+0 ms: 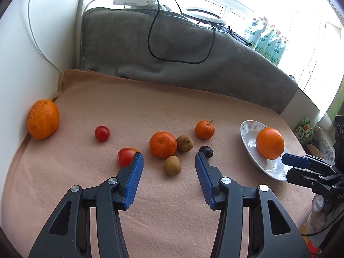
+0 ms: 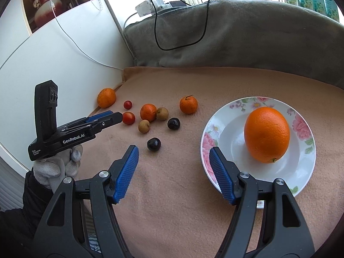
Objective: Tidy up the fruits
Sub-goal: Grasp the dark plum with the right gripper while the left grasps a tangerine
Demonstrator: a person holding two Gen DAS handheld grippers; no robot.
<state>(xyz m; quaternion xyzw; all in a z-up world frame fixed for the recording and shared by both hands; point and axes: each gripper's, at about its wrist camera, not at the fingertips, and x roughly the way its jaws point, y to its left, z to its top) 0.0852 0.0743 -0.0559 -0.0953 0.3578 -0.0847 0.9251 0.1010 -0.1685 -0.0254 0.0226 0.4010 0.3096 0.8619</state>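
A big orange lies in a floral white plate, also seen in the left wrist view on the plate. My right gripper is open and empty at the plate's near left rim. My left gripper is open and empty above a brown longan, with a mandarin just beyond. A red tomato sits by its left finger, a dark plum by its right. A second dark plum lies near my right gripper.
On the peach cloth also lie a large orange at the far left, a cherry tomato, a stemmed mandarin and another longan. A grey blanket with a black cable backs the table.
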